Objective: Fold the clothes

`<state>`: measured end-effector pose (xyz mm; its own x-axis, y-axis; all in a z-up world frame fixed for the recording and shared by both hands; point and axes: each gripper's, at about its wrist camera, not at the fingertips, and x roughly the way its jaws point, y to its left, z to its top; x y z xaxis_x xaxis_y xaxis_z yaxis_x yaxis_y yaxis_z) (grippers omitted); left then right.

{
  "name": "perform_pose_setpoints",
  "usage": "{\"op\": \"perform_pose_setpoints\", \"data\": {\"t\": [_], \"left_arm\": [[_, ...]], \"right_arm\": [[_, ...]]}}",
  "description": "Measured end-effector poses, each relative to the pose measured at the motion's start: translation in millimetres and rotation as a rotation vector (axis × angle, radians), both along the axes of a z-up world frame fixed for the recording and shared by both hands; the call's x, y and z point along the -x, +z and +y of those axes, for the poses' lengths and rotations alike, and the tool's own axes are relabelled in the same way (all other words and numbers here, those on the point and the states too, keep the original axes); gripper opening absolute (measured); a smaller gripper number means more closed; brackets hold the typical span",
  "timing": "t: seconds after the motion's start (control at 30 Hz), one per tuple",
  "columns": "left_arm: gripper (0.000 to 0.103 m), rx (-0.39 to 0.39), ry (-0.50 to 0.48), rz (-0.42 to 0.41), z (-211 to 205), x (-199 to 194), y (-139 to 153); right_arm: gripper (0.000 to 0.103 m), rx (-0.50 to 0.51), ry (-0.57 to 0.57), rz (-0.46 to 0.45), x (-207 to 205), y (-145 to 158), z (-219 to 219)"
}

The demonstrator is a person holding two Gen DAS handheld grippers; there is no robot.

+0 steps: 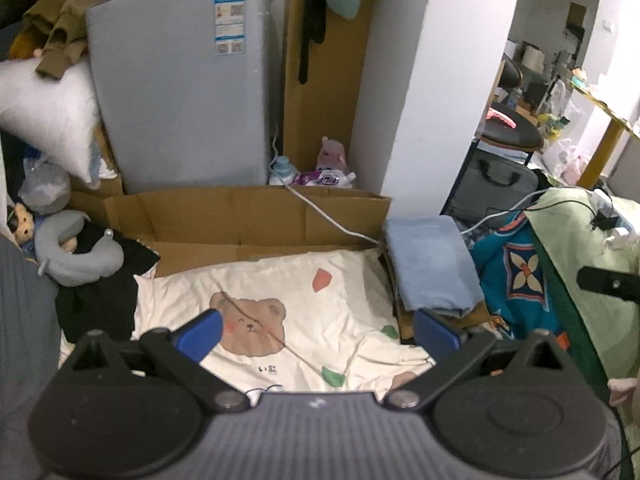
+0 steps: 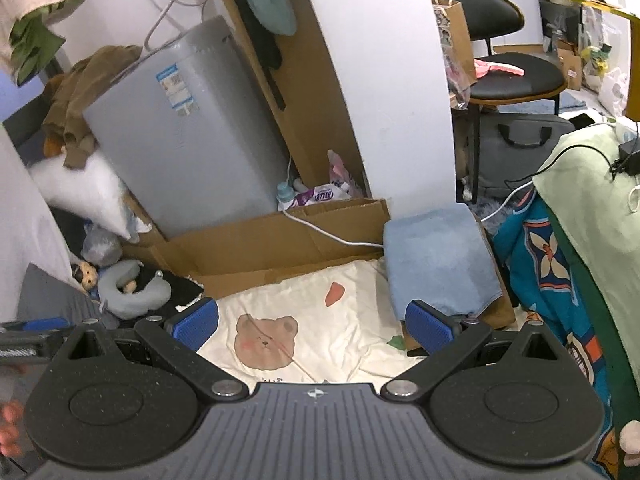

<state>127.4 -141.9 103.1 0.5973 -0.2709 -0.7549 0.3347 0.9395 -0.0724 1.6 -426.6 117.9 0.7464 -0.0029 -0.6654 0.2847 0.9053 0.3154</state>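
A cream cloth with a brown bear print point(image 1: 280, 320) point(image 2: 304, 320) lies spread flat in front of both grippers. A folded light-blue garment point(image 1: 432, 264) point(image 2: 440, 256) rests on cardboard at its right edge. My left gripper point(image 1: 318, 334) hovers above the cream cloth, open, nothing between its blue pads point(image 1: 200, 334). My right gripper point(image 2: 312, 328) hangs over the same cloth, open and empty as well. The tip of the right gripper point(image 1: 608, 282) shows at the right edge of the left wrist view. The left gripper's blue pad point(image 2: 40, 325) peeks in at the left edge of the right wrist view.
A grey washing machine point(image 1: 180, 88) and flattened cardboard point(image 1: 248, 216) stand behind the cloth. A white cable point(image 1: 328, 216) runs across the cardboard. A grey neck pillow point(image 1: 76, 256), black clothing point(image 1: 104, 296) and a white pillow point(image 1: 44, 108) lie left. A teal patterned fabric point(image 1: 520, 280) and green cover point(image 1: 580, 248) lie right.
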Motion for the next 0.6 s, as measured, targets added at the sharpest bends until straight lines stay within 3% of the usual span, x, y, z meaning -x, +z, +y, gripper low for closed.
{"op": "perform_pose_setpoints", "data": {"t": [0.23,0.6], "left_arm": [[0.102,0.008,0.083,-0.049,34,23,-32],[0.102,0.024,0.220,0.007,60,42,-67]], "right_arm": [[0.103,0.046,0.024,0.020,9,-34,8],[0.103,0.101,0.091,0.062,18,-72,24]]}}
